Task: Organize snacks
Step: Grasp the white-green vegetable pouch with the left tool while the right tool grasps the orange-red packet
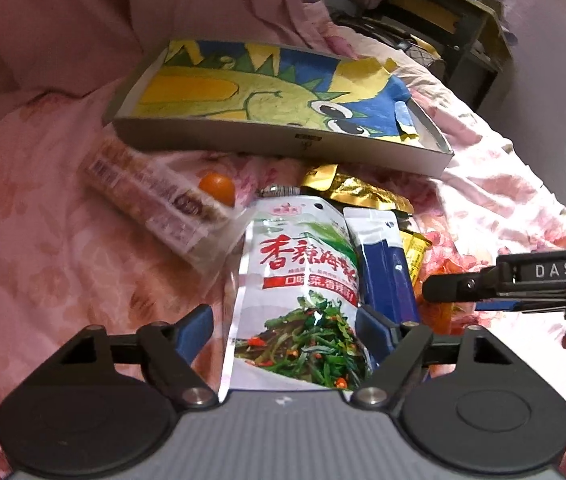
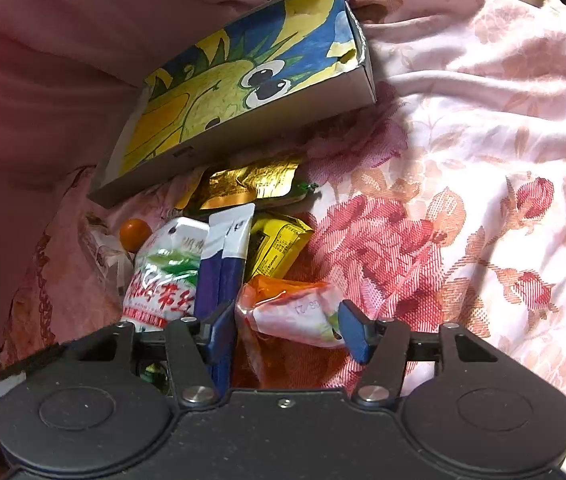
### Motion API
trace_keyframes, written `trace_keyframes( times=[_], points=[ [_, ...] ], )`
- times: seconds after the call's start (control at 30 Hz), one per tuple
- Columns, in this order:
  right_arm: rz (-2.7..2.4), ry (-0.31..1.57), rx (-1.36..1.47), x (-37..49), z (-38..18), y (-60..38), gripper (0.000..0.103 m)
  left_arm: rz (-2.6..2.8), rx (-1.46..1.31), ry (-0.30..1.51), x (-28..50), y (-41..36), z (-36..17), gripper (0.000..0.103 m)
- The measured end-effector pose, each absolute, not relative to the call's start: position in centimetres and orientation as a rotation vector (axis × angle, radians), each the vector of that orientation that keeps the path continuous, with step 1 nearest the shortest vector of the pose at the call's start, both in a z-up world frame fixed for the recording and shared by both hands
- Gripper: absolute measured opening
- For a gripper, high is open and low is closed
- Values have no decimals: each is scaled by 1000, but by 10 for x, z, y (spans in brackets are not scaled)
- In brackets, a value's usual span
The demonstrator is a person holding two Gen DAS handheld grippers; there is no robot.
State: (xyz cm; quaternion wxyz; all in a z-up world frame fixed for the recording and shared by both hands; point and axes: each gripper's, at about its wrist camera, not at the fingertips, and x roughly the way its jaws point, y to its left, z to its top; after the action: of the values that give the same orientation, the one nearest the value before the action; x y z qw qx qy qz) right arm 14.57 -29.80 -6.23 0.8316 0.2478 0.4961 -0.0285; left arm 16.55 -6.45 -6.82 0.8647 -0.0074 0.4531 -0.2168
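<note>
A: Left gripper [image 1: 283, 330] first. What did the jaws show?

B: Blue pads stood wide apart, one on each side of a glossy white seaweed pouch [image 1: 299, 300] printed with red characters and green strips. The right pad sat close against the pouch's edge; the left pad was clear of it. Not clamped, as far as could be seen.

A: And the right gripper [image 2: 287, 330]?

B: Its jaws were half closed around a crinkly orange-and-white packet [image 2: 291, 314]. The far pad touched the packet's end; whether the near pad pressed it, I could not tell.

A: Moving outward?

B: A flat blue-and-white sachet [image 1: 387, 276] lay just beside the pouch, then a small yellow packet [image 2: 279, 248] and a creased gold foil pack [image 2: 247, 188]. A long clear-wrapped biscuit sleeve [image 1: 155, 200] lay to the left, with a round orange fruit [image 1: 217, 188] touching its end.

A: The container?

B: A shallow grey cardboard box [image 1: 283, 144], lined with a painted yellow-green dinosaur sheet, sat beyond the snacks. Everything rested on soft, rumpled pink floral bedding [image 2: 463, 200].
</note>
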Motion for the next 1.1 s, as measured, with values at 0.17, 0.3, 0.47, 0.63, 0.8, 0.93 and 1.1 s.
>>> trace_keyframes(
  times=[0.17,0.3,0.47,0.63,0.8,0.93,1.1],
  points=[
    [-62,1056,505,147,-63,-294,63,-455,-8,941,173,-72,-70,87],
    [-66,1064,497,148,-66,-292,64,-465,10,931,176,-79,-71,90],
    [-73,1056,485,148,-67,-290,64,-454,45,909,174,-82,-71,79],
    [-63,1051,488,146,-67,-291,59,-434,-23,903,172,-72,-66,69],
    [-50,1045,511,145,-65,-294,53,-443,-71,902,167,-65,-61,60],
    [-45,1042,531,143,-64,-296,49,-456,-57,893,160,-66,-59,53],
    [-51,1026,557,140,-60,-299,49,-463,-57,874,152,-67,-53,48]
  ],
)
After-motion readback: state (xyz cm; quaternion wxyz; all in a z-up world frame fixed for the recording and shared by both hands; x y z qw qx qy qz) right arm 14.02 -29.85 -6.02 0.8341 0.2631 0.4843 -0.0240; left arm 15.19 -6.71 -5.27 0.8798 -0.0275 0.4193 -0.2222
